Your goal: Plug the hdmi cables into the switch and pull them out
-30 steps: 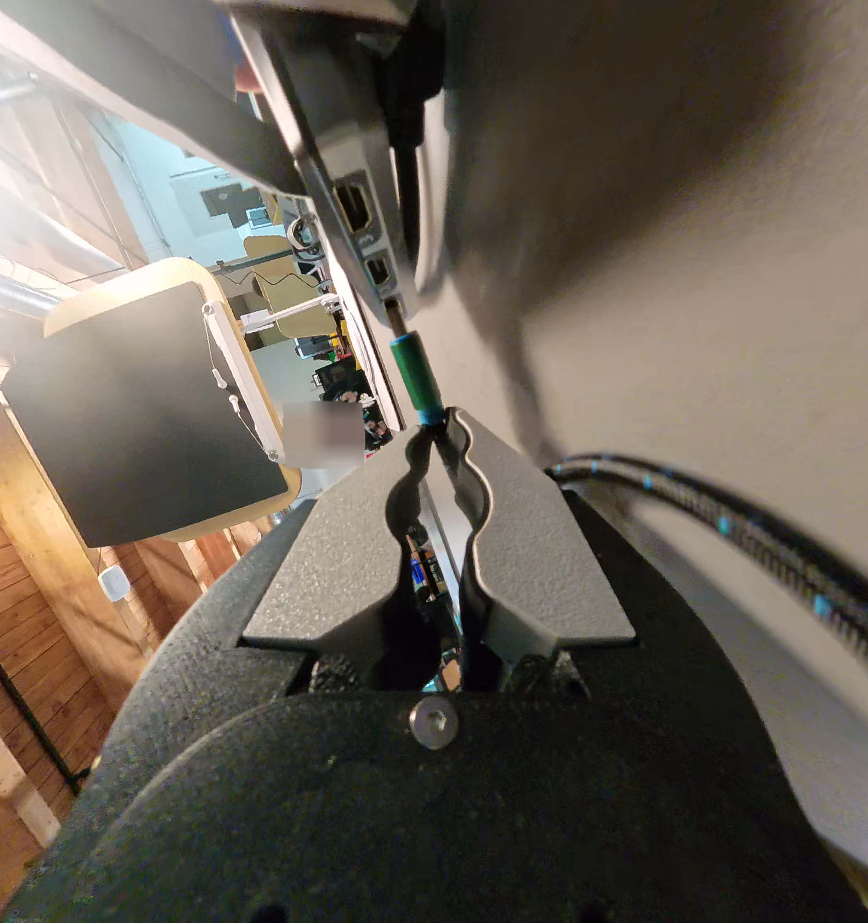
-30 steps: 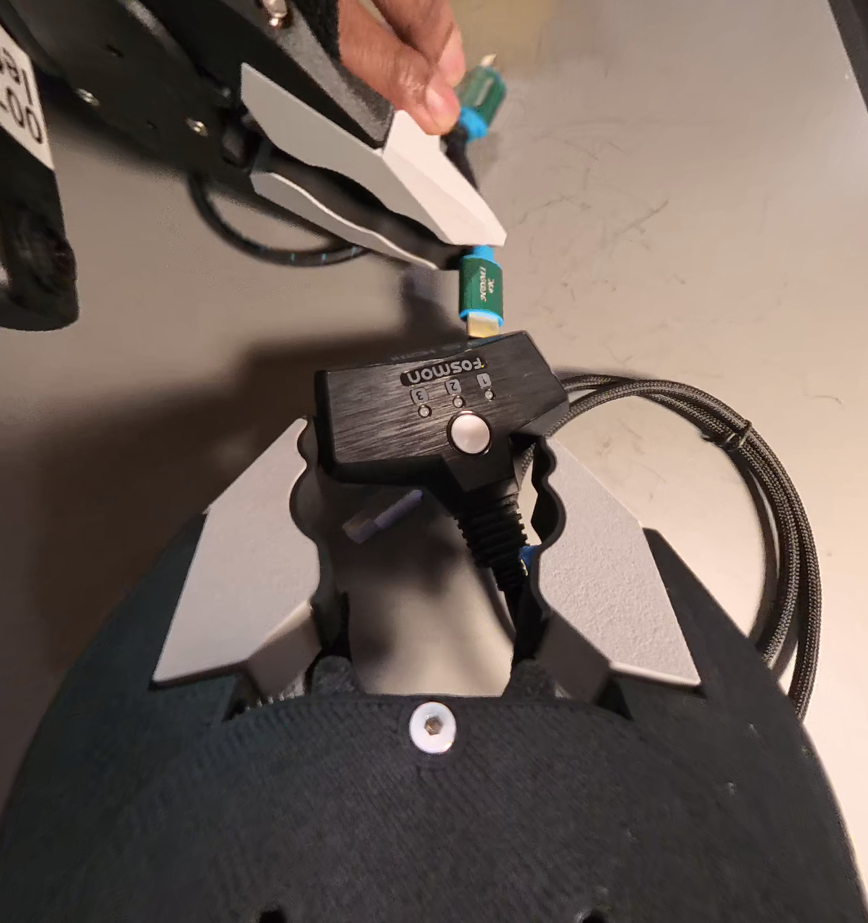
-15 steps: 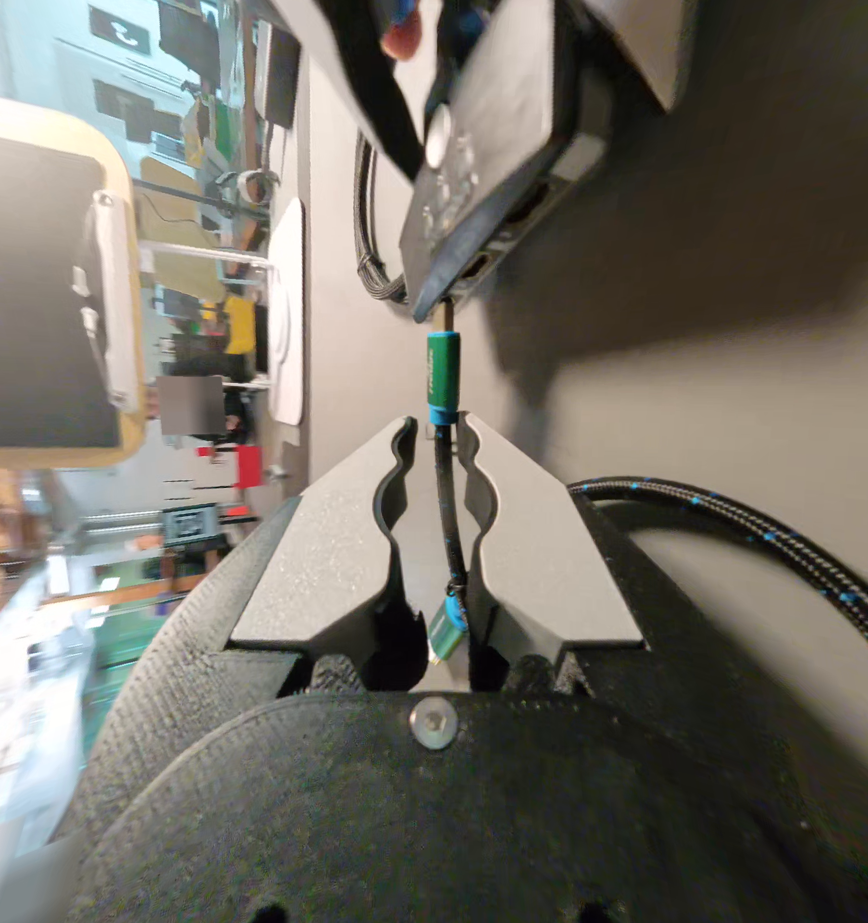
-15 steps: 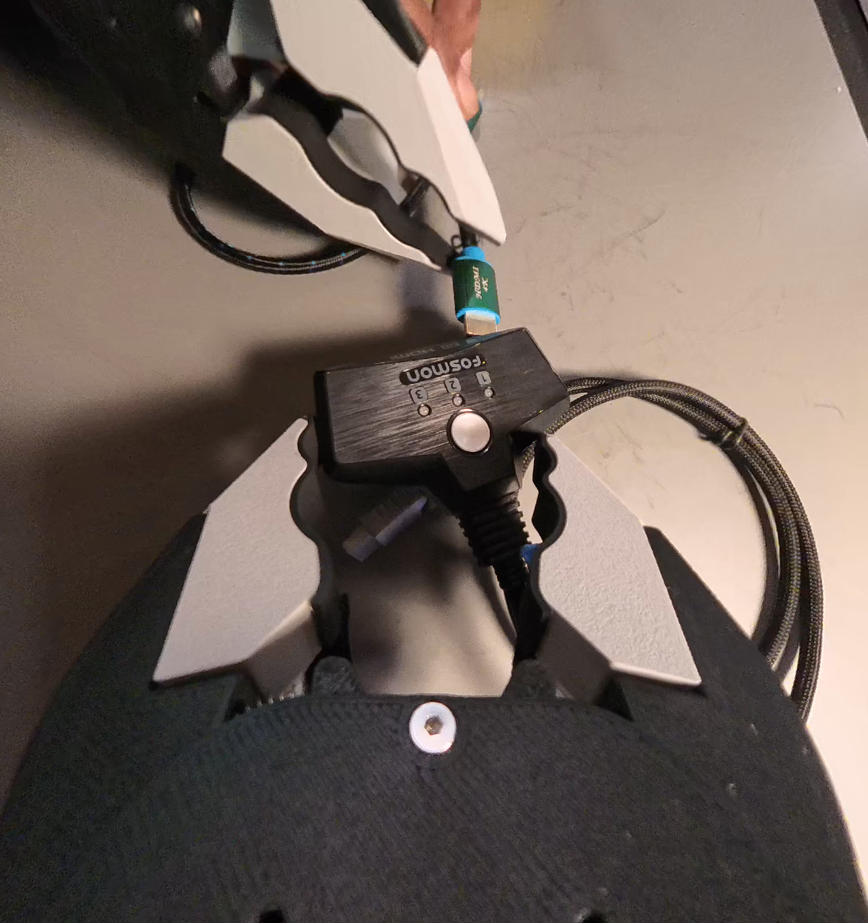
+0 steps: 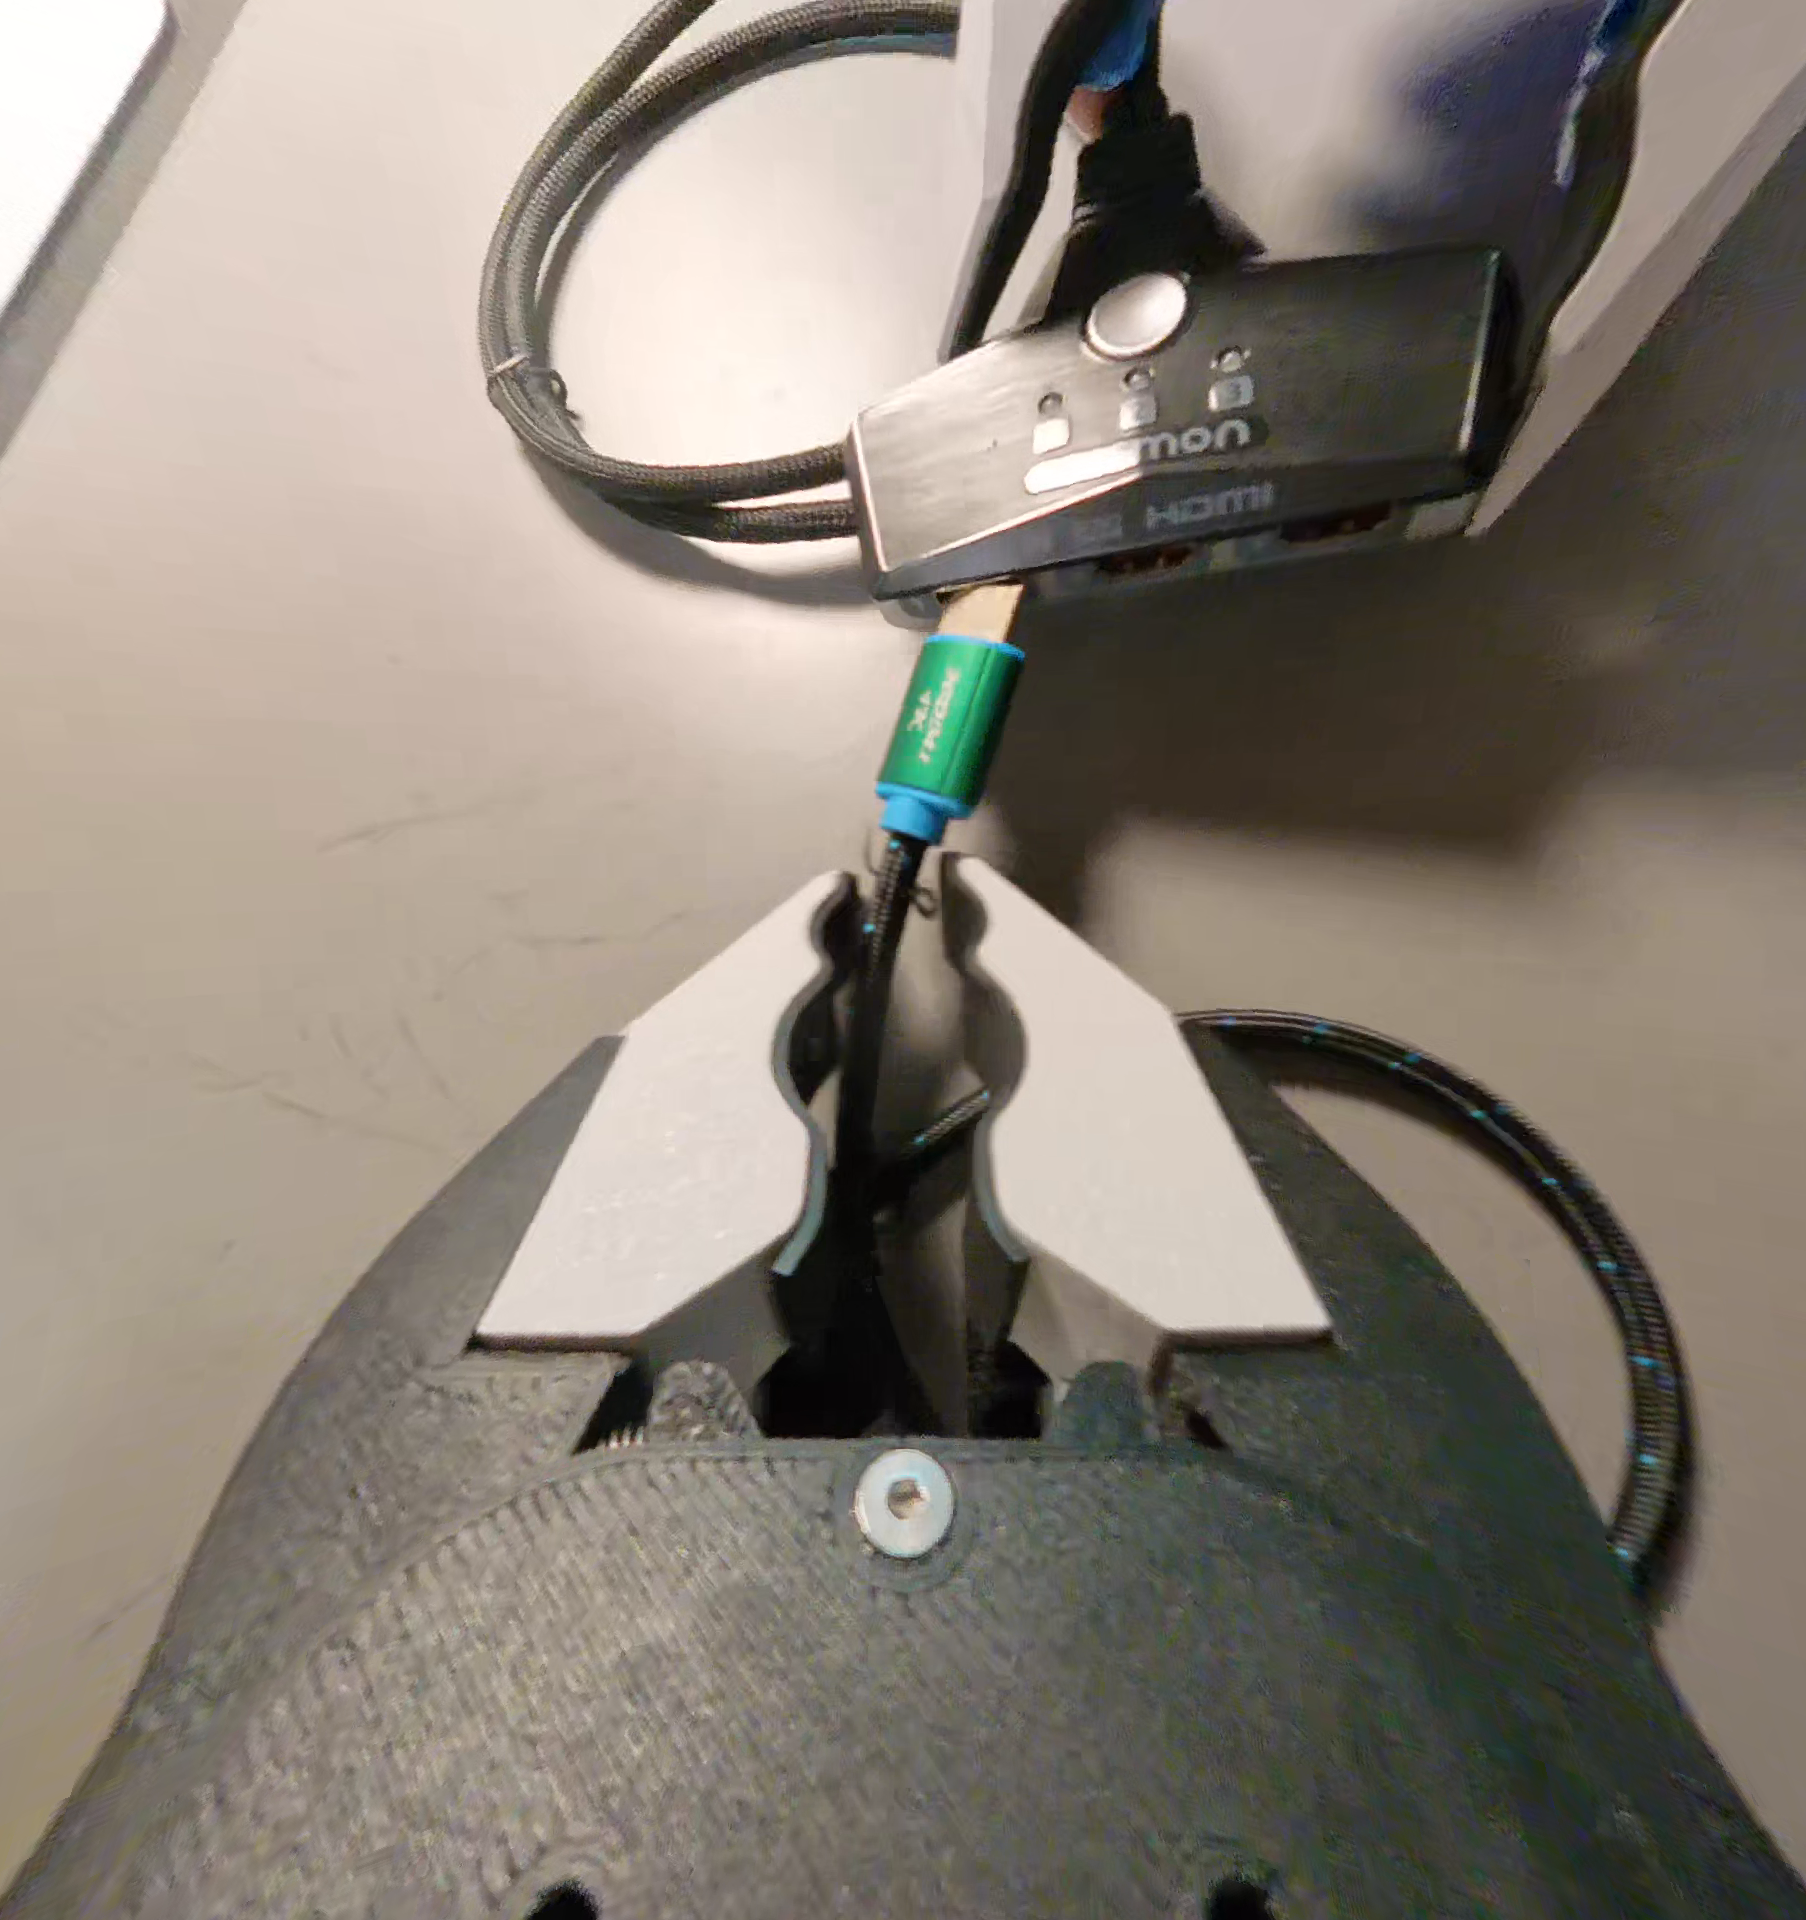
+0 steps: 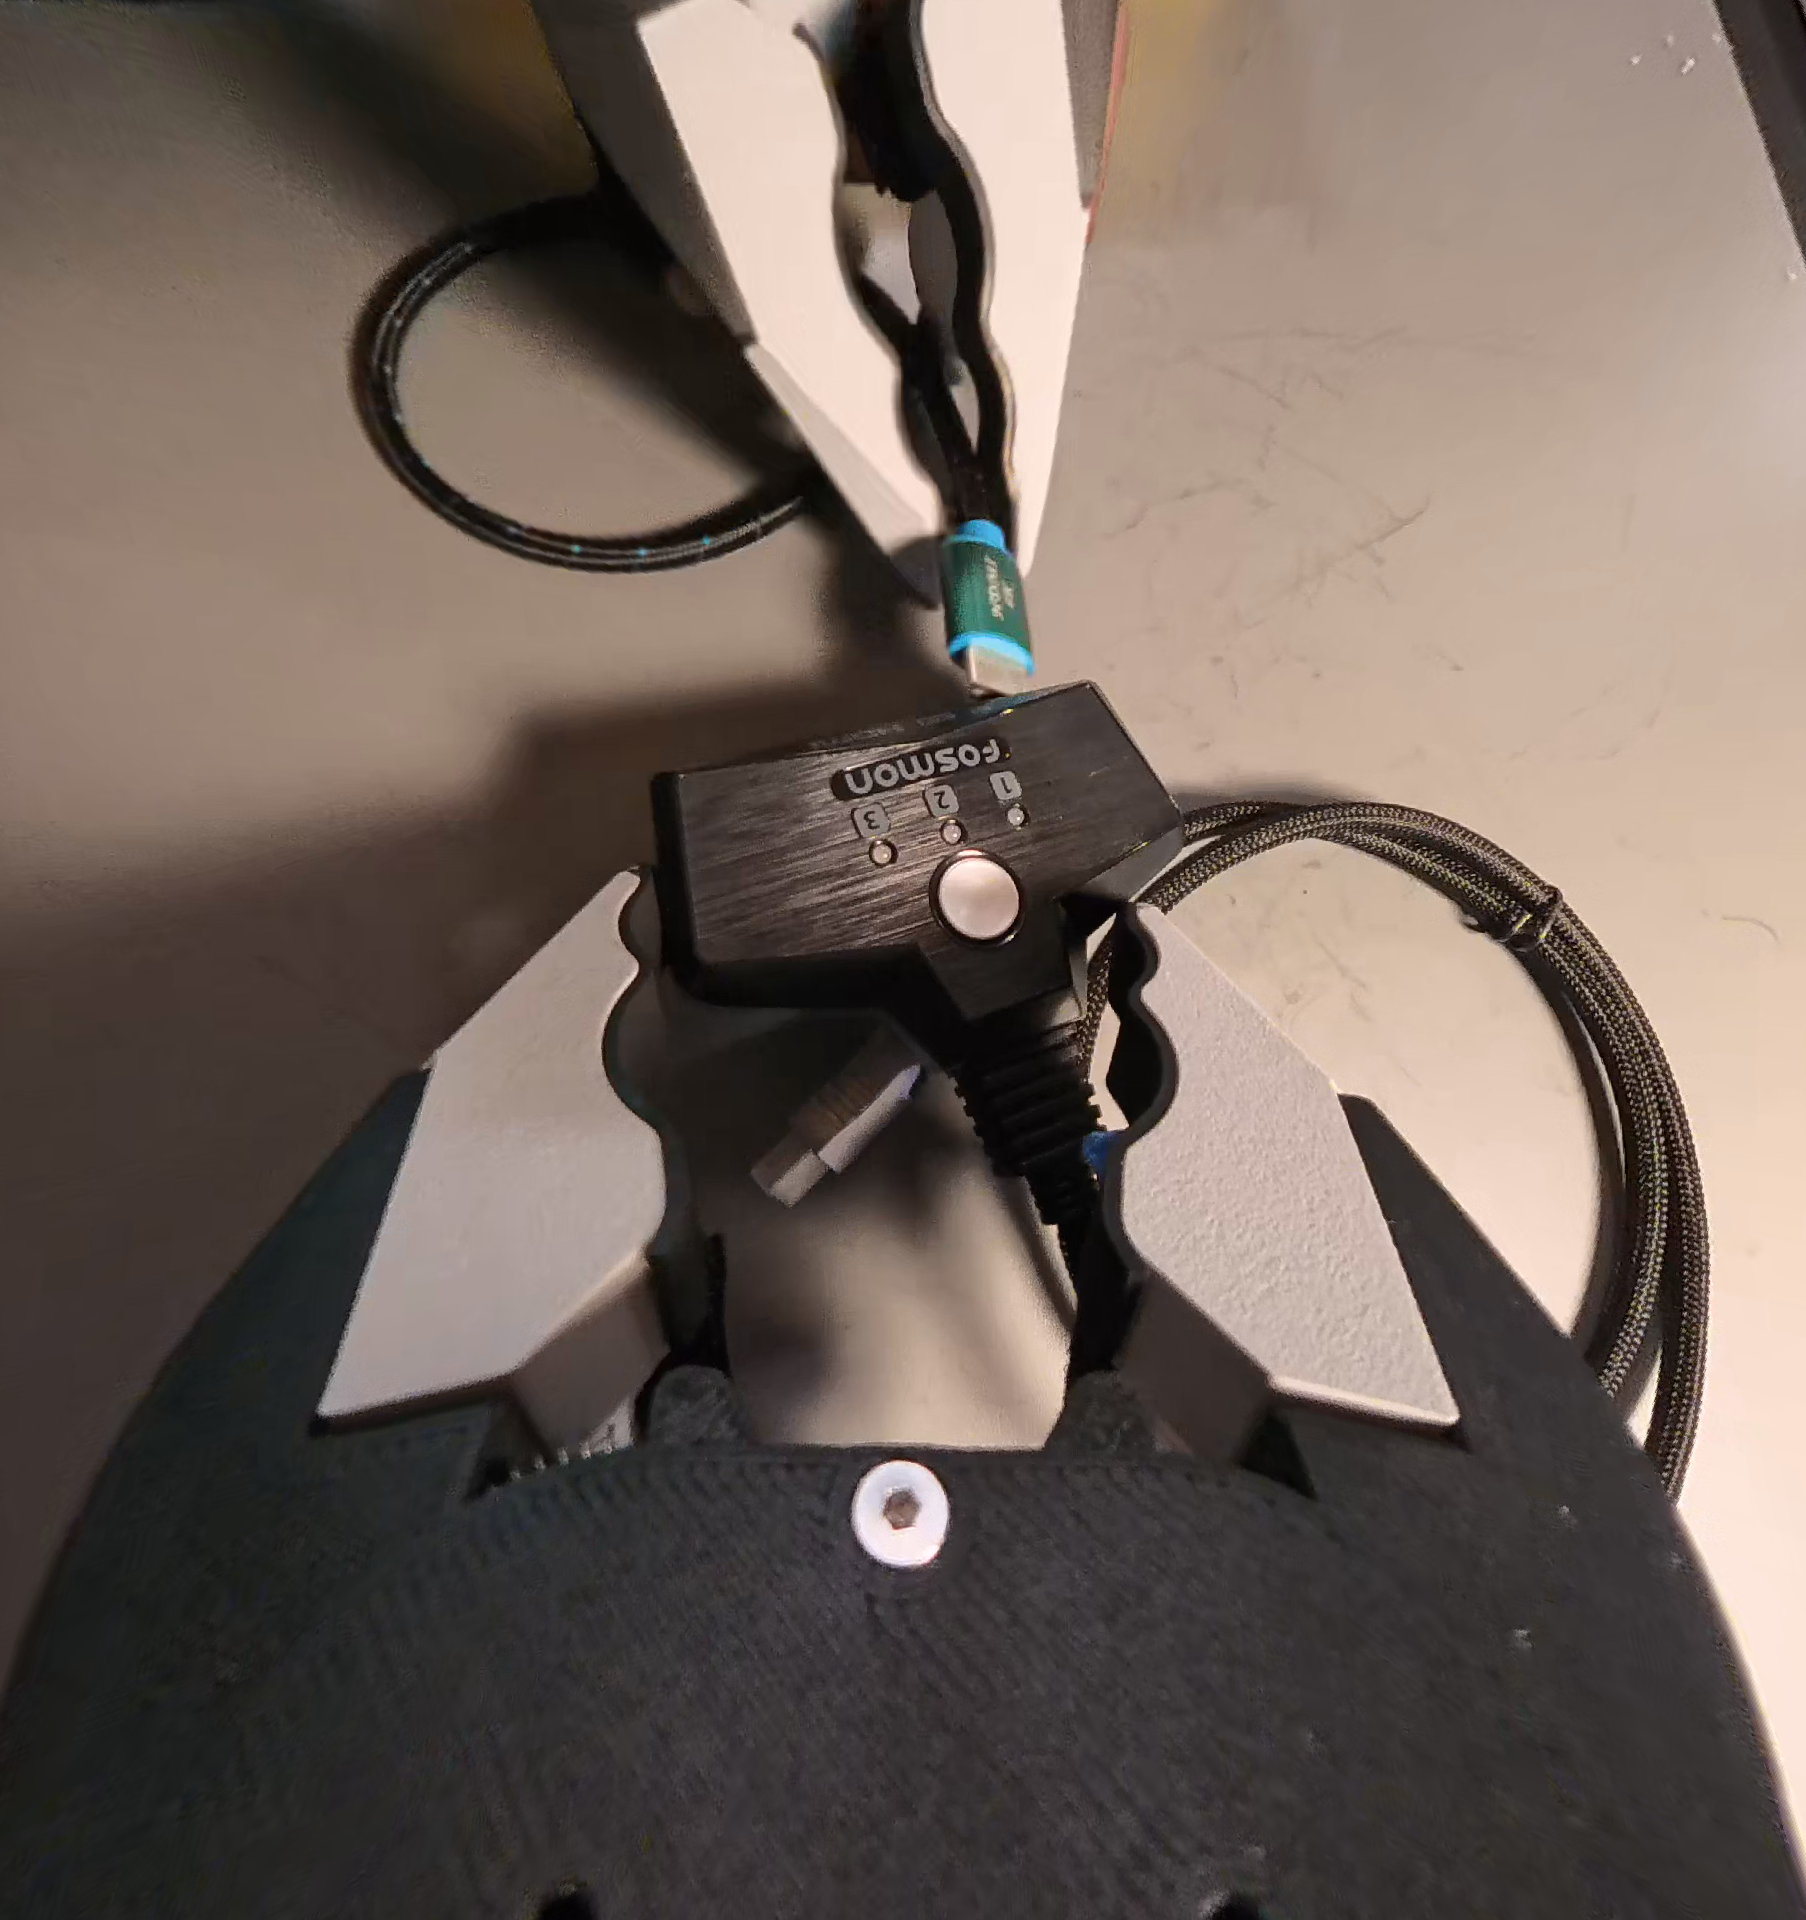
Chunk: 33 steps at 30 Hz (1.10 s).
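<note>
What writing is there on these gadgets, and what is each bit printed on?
I won't quote writing, only place it.
Black switch: pale print and small marks beside three lights on its top.
Its front face, left wrist view: pale print above the ports.
Green plug: pale print along its sleeve.

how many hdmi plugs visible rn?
2. The green plug sits at the switch end port, its cable held by the left gripper. A grey plug lies between the right gripper fingers. Others may be hidden.
</note>
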Motion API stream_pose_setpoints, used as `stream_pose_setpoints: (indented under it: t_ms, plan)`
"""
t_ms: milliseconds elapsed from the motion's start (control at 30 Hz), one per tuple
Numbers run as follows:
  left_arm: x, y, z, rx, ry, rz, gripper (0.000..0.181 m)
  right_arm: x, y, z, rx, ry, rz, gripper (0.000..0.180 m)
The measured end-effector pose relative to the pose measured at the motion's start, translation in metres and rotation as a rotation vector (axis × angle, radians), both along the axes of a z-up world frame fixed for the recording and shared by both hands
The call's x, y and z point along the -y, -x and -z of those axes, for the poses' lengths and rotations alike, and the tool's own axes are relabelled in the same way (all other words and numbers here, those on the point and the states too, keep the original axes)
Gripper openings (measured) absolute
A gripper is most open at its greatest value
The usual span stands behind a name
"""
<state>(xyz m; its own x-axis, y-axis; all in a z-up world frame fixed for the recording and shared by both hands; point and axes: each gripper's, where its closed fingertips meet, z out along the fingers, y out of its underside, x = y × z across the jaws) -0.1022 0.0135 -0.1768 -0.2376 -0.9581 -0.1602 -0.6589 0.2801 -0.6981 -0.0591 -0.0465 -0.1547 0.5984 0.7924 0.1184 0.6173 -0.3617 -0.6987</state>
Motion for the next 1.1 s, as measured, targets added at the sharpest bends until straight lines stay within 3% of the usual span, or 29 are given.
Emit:
stream_pose_setpoints:
  t_ms: [500,800,1100]
  plan:
    - [-0.017,-0.01,-0.006,0.075,-0.427,-0.037,0.006,-0.011,-0.007,0.0,0.005,-0.048,0.077,0.088]
    - [-0.034,-0.01,-0.019,0.026,-0.921,-0.003,0.007,-0.016,-0.005,0.0,-0.029,-0.027,0.129,0.088]
    - [-0.04,-0.014,-0.028,0.018,-0.997,-0.089,0.006,-0.023,-0.009,-0.003,-0.038,-0.053,0.174,0.088]
